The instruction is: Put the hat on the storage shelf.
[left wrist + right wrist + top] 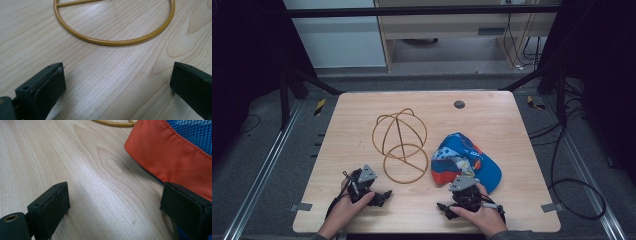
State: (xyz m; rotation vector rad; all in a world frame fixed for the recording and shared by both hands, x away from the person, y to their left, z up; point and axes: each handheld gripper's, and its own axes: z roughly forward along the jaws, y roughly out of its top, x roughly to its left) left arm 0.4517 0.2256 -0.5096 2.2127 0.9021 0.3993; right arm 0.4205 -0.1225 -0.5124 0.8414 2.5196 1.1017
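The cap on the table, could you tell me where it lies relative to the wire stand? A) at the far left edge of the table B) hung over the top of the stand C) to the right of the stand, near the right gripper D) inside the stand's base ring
C: in the high view the cap lies on the wood to the right of the wire stand, just beyond the right gripper.

Cap cut off at frame edge

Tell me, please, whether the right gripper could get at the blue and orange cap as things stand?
Probably yes: the right gripper is open beside the cap, with bare table between its jaws.
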